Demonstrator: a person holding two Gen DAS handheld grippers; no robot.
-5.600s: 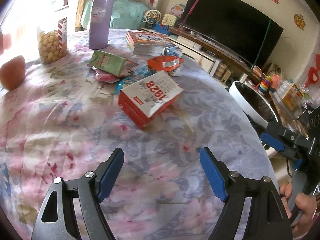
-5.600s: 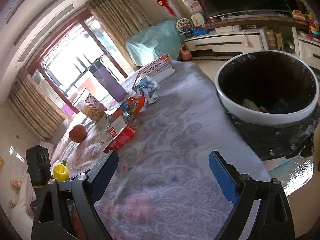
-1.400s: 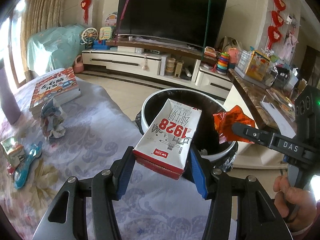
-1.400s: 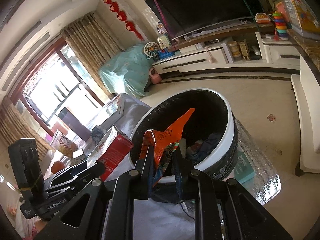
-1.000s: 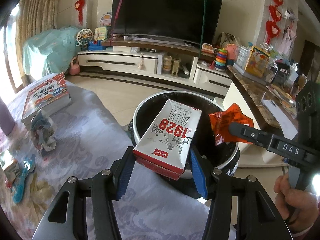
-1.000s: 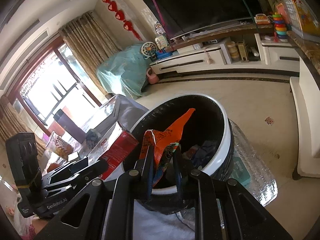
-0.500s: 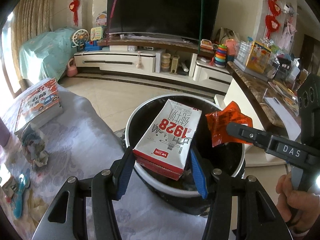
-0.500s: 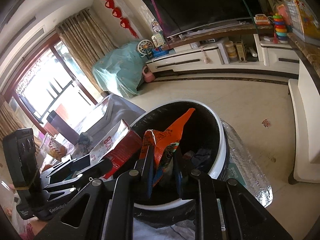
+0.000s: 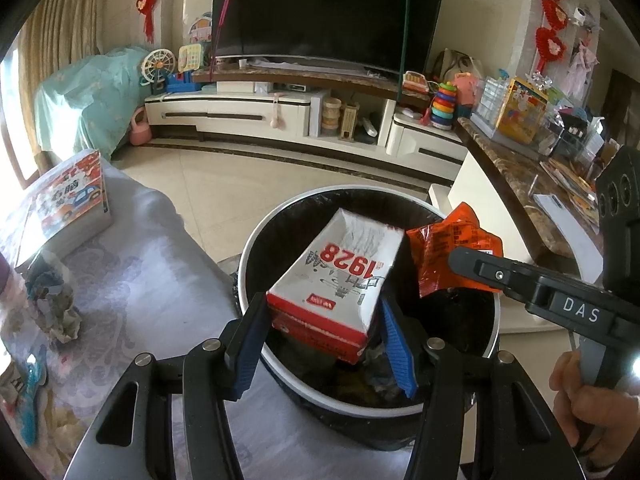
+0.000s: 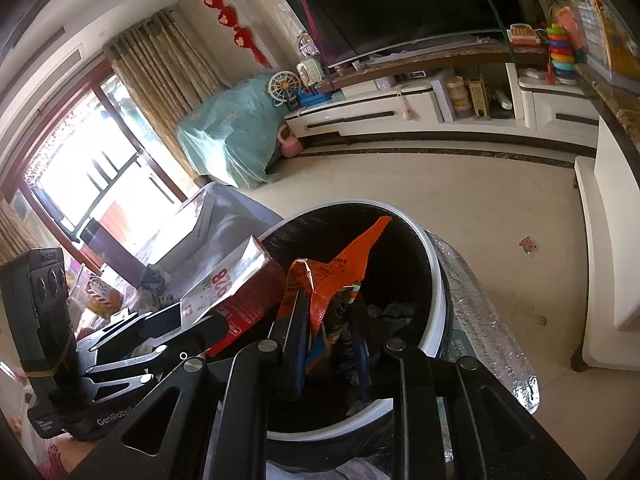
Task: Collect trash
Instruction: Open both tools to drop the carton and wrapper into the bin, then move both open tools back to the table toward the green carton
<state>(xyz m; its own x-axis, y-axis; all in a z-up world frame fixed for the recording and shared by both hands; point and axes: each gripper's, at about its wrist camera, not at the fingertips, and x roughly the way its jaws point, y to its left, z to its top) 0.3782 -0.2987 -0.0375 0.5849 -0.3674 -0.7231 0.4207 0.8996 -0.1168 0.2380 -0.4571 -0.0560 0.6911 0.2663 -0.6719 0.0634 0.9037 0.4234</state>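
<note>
My left gripper (image 9: 323,305) is shut on a red-and-white carton (image 9: 340,272) marked 1928, tilted over the open mouth of the black-lined white trash bin (image 9: 248,264). Beside it on the right, my right gripper (image 10: 328,300) has a crumpled orange wrapper (image 10: 332,276) between its narrow jaws, also above the bin (image 10: 436,300). Those jaws are opening slightly; the wrapper still stands upright against the pads. In the left wrist view the orange wrapper (image 9: 444,252) hangs at the right gripper's (image 9: 466,258) tip. The carton (image 10: 236,284) shows at the left of the right wrist view. Some trash lies in the bin's bottom.
The cloth-covered table (image 9: 140,280) borders the bin on the left and carries a stack of books (image 9: 68,204), a crumpled wrapper (image 9: 56,304) and a blue spoon (image 9: 30,400). A marble counter (image 9: 520,184) stands to the right. A person's hand (image 9: 592,400) holds the right gripper.
Both grippers have drifted further over the bin with their loads; the table has slid left and the bin fills more of the view. The right jaws stand slightly wider.
</note>
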